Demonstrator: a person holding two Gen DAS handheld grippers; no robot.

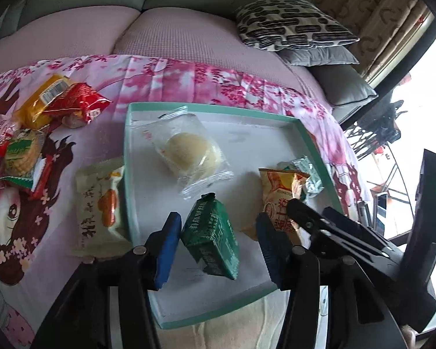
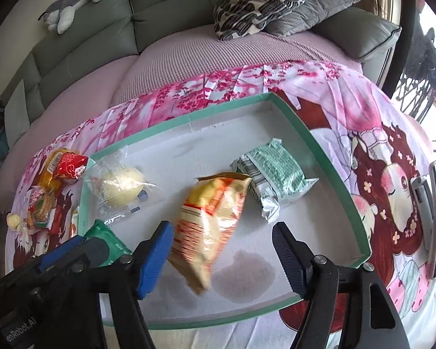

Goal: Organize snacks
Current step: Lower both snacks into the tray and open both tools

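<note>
A shallow white tray with a teal rim (image 1: 303, 133) (image 2: 319, 145) lies on the pink cloth. In it are a clear-wrapped pale bun (image 1: 189, 151) (image 2: 122, 186), a dark green packet (image 1: 212, 238) (image 2: 107, 241), an orange-yellow snack bag (image 1: 279, 192) (image 2: 212, 218) and a silver-green packet (image 1: 308, 171) (image 2: 276, 174). My left gripper (image 1: 218, 244) is open, its fingers either side of the dark green packet. My right gripper (image 2: 223, 250) is open, with the orange-yellow bag between its fingers, blurred and tilted.
Left of the tray lie a cream packet (image 1: 101, 206) and a pile of snacks: red (image 1: 78, 101), yellow (image 1: 40, 99) and green-wrapped biscuits (image 1: 21, 151). A sofa with patterned pillows (image 1: 293, 26) stands behind. A brown stain (image 2: 244, 276) marks the tray floor.
</note>
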